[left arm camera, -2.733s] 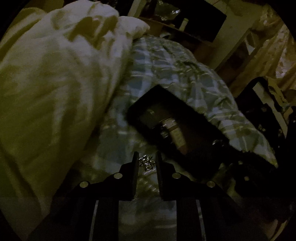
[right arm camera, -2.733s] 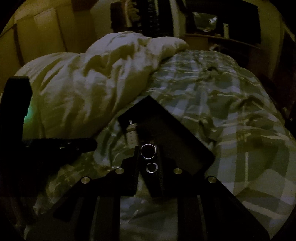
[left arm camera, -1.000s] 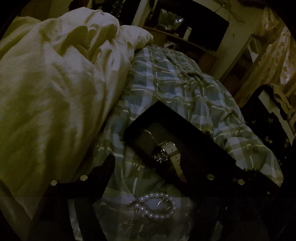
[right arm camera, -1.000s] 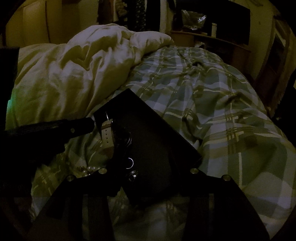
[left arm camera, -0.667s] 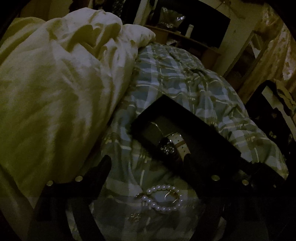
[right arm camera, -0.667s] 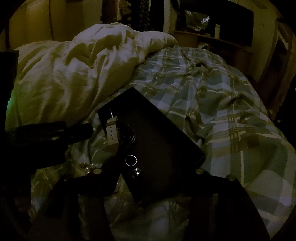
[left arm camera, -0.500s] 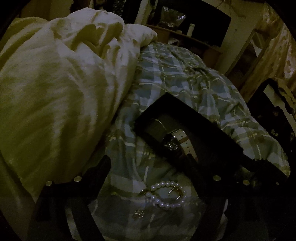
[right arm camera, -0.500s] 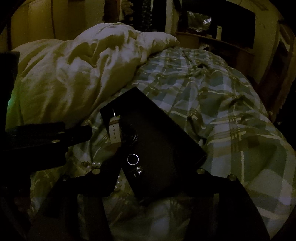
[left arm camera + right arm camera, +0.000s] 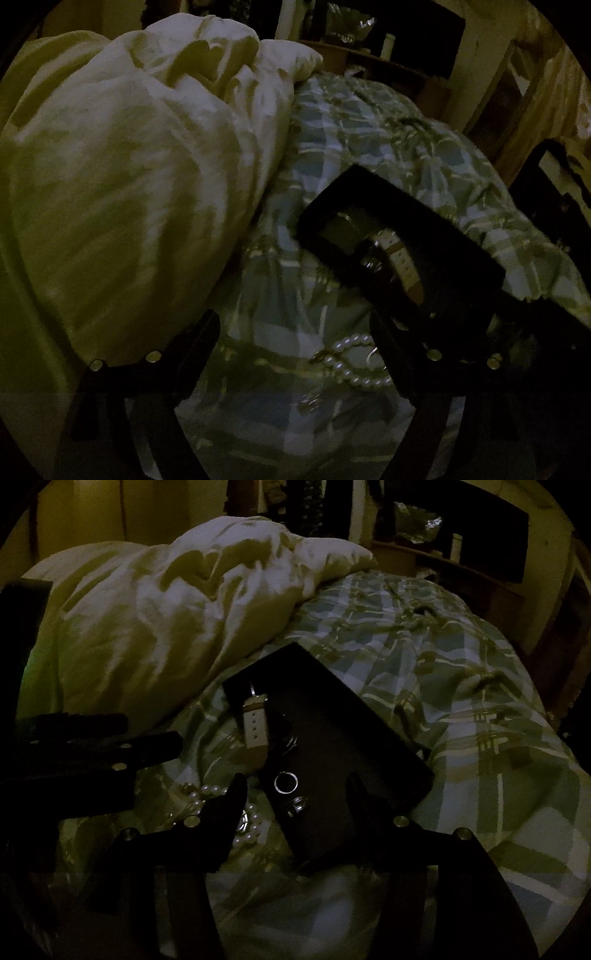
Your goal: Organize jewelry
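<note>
**Jewelry spread between open jaws on the bed**

Pearl bracelet [image 9: 356,360] was seen lying on the plaid bedspread [image 9: 369,140], between the released jaws of the left gripper [image 9: 295,325], which had just been widening. Two rings [image 9: 286,782] were framed, untouched, by the right gripper [image 9: 295,786], its jaws released, inside the black tray [image 9: 369,738] beside a white-strapped watch [image 9: 255,723].

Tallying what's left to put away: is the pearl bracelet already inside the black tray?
No, the pearl bracelet lies on the plaid bedspread beside the black tray, not in it.
</note>
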Demonstrator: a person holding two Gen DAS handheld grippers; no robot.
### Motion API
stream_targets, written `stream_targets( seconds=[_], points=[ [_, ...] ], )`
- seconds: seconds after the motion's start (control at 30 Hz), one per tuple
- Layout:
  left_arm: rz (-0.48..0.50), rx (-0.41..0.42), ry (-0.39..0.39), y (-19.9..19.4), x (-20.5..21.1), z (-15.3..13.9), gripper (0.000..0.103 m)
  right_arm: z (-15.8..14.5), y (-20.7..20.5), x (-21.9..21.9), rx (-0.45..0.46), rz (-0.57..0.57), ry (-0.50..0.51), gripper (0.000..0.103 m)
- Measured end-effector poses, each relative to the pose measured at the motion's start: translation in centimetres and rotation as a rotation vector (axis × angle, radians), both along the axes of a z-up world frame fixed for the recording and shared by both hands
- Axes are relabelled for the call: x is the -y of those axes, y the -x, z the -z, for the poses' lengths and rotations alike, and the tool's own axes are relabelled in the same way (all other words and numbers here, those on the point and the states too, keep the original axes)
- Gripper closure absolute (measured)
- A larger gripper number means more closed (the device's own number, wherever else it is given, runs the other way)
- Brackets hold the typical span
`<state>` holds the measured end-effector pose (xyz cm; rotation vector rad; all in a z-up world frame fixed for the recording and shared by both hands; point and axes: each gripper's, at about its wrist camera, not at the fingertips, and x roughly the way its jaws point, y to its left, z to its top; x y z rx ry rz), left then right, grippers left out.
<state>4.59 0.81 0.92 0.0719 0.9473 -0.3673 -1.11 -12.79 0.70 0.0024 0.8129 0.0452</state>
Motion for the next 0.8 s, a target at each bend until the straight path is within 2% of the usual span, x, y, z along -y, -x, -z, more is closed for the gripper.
stream_targets(
  seconds=[0.43,0.63,0.8],
  points=[
    [0.085,-0.077,-0.118,1.1,-0.7,1.2,0.019,0.6,0.8,-1.4,-0.050,-0.090,-0.019,0.047],
    [0.124,-0.097,-0.215,1.8,-1.1,2.3,0.021,1.4,1.0,-1.5,-0.118,-0.133,-0.058,0.047],
    [0.178,-0.128,-0.210,2.4,-2.4,2.2,0.027,1.6,1.3,-1.2,-0.151,-0.154,-0.089,0.047]
  ],
)
